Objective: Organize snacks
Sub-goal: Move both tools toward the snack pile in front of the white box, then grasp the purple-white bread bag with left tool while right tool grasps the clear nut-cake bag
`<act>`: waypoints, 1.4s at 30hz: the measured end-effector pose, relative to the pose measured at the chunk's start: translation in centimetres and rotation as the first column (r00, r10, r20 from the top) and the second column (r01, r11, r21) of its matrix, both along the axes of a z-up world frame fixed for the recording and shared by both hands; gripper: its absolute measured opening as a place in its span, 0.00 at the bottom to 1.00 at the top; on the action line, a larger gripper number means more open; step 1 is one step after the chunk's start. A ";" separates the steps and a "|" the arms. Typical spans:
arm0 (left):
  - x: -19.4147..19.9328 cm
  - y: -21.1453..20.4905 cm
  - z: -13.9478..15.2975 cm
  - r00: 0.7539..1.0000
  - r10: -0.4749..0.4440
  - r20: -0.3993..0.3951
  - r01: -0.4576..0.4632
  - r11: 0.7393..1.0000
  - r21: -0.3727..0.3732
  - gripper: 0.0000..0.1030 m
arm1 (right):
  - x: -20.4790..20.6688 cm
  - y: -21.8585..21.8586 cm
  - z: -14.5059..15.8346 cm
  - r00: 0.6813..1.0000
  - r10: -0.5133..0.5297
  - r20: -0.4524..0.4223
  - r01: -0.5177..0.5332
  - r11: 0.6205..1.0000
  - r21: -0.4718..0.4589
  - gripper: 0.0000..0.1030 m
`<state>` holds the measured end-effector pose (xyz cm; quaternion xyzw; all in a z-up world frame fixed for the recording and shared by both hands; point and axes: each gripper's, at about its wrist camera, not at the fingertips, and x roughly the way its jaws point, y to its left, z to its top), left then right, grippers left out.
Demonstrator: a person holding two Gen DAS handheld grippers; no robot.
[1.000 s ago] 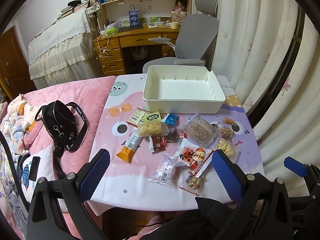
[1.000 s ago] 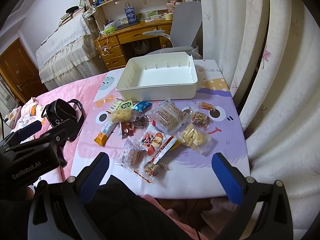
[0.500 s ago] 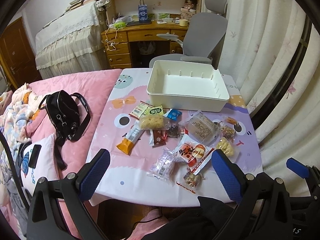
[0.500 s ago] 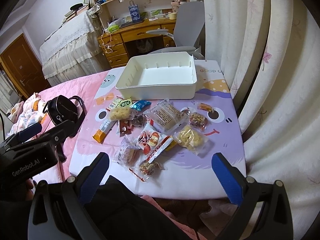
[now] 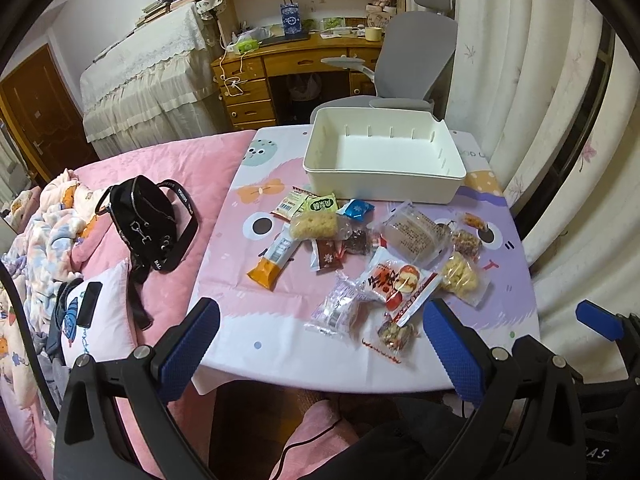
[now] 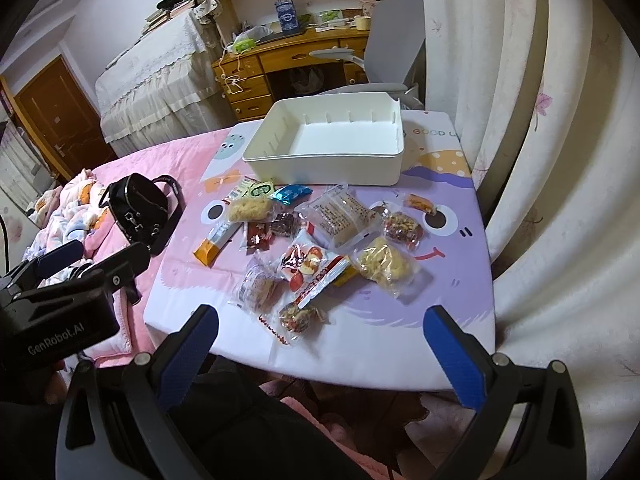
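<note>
Two hand-held grippers hover over the near edge of a small table (image 5: 256,336) covered with a pink and purple cartoon cloth, and nothing has been picked up. The left hand-held gripper (image 5: 320,344) has its blue-padded jaws spread wide and holds nothing; the right hand-held gripper (image 6: 320,348) is likewise spread wide with nothing between its jaws. About a dozen wrapped snacks lie loose across the middle of the table, ahead of both grippers. At the far edge stands an empty white bin (image 5: 380,184), presumably where the snacks belong. The snacks closest to the near edge are a clear packet of mixed nuts (image 6: 300,316) and a pale purple-tinted packet (image 5: 338,310), lying just beside each other. A red-and-white packet (image 6: 308,266) lies a little farther in, touching a long red-edged strip that points toward the near edge. An orange-ended bar (image 5: 274,258) sits toward the left edge, its long axis running from the near edge toward the bin. In each wrist view the near packets fall between the open jaws, the nut packet somewhat toward the right finger of the left gripper and toward the left finger of the right gripper. Neither looks clearly nearer. The bin lies straight beyond the pile, so any carry would run away from the near edge.
</note>
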<state>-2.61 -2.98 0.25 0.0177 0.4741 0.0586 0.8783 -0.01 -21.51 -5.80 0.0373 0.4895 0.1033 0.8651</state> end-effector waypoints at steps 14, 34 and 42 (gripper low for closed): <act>0.6 1.3 -1.8 0.996 0.011 -0.092 -0.008 1.000 0.028 0.98 | 0.5 0.4 -2.0 0.999 0.053 0.003 -0.053 0.996 0.066 0.99; 8.1 2.2 -14.9 0.968 -0.144 -0.206 0.134 0.989 -0.065 0.95 | 1.5 3.3 -9.7 0.987 0.097 0.127 -0.092 0.995 -0.040 0.99; 10.0 3.4 -21.3 0.975 -0.111 -0.194 0.067 0.973 -0.219 0.94 | 2.1 5.6 -14.7 0.959 0.188 0.213 -0.156 0.975 -0.159 0.99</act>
